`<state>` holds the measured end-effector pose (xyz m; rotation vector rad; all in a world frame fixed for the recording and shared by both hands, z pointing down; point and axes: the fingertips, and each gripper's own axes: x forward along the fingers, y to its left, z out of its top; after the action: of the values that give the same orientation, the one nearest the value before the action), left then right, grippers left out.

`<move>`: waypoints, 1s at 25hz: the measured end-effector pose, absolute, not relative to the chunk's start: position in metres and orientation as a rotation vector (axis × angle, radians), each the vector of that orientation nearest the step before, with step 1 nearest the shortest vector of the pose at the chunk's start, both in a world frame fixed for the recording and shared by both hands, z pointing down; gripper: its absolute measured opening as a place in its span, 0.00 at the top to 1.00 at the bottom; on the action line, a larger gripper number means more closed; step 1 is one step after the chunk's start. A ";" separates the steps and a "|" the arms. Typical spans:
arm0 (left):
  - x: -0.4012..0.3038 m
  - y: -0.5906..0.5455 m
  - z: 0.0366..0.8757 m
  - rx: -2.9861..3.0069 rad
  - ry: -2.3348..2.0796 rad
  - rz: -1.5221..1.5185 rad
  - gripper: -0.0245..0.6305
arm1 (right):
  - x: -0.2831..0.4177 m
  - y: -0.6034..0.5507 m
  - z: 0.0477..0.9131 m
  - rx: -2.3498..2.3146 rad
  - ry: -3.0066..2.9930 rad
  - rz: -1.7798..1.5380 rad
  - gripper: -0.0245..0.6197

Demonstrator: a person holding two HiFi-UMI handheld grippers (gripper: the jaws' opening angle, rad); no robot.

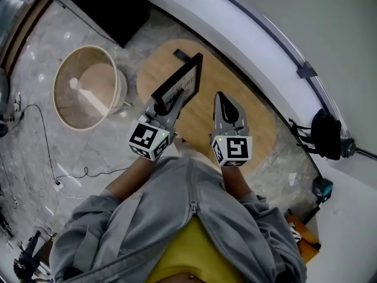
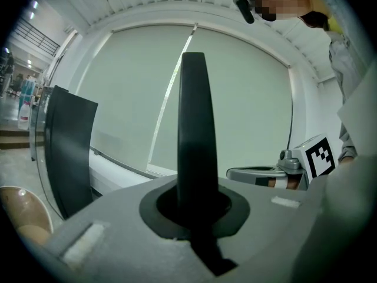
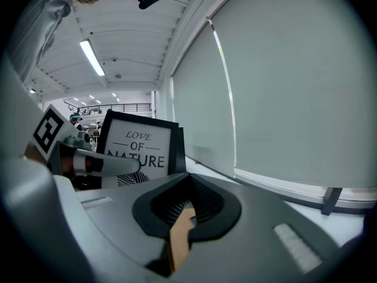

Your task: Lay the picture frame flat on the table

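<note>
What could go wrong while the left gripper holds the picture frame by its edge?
The left gripper pinches only one thin edge of the picture frame, so it may twist or slip in the fingers while tilting. It is close to the rim of the table; laid that way, it could overhang.

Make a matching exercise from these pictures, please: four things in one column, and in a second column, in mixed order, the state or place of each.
Things:
1. frame
2. left gripper
3. right gripper
4. basket

States or places:
A. on the floor
B. shut, empty
C. upright, not flat
D. shut on the frame's edge

Pairs: 1-C, 2-D, 3-B, 4-A
</note>
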<state>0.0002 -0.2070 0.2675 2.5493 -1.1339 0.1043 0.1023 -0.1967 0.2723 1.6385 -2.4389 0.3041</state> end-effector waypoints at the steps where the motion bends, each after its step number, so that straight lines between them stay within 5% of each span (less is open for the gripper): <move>1: 0.002 -0.213 0.273 2.548 -1.114 0.112 0.95 | 0.101 -0.202 0.277 1.636 -2.436 0.315 0.96; 25: 0.039 -0.299 0.467 2.562 -0.855 0.183 0.95 | 0.118 -0.287 0.475 1.617 -2.365 0.437 0.96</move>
<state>0.0394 -0.2990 0.4667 2.5622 -0.8547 0.1832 0.1181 -0.2875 0.4754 1.6171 -2.3647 0.4366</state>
